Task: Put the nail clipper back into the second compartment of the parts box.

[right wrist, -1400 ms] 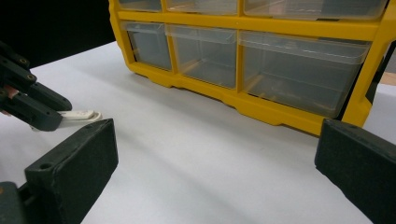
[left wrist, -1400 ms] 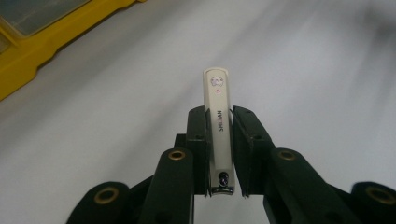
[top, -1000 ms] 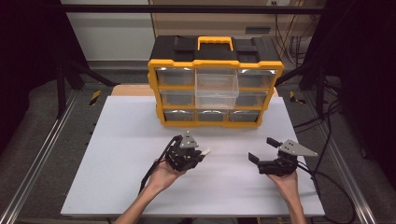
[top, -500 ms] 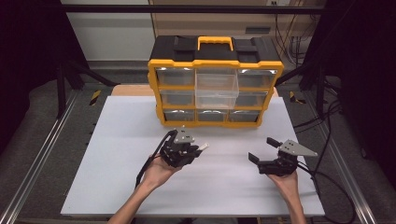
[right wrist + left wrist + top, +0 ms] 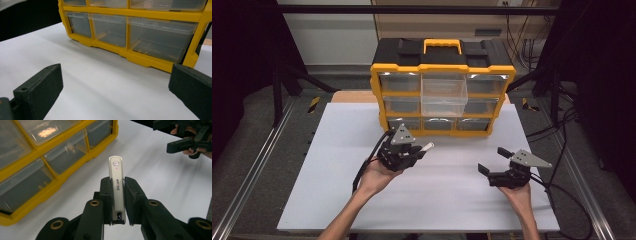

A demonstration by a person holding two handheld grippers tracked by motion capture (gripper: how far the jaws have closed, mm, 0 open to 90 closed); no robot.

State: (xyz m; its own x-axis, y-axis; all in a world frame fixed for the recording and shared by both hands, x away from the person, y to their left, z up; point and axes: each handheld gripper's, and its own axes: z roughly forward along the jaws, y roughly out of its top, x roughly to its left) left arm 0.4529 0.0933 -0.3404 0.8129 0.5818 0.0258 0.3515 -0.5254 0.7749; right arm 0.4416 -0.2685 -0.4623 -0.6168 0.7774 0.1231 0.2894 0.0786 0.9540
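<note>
The white bar-shaped device sits clamped between the left gripper jaws, its long axis running straight along them, its rounded end jutting past the tips toward the yellow drawer organiser. It hangs clear above the white surface. The right gripper jaws gape wide with nothing between them, aimed at the organiser's bottom row.

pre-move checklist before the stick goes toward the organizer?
1. Left claw shut on the white stick: ok.
2. Stick straight between the pads, tip sticking out: ok.
3. Middle drawer pulled out of the organizer: ok.
4. Drawer contents: cannot tell.
5. Right claw open, holding nothing, off to the side: ok.
6. Table between stick and organizer bare: ok.
</note>
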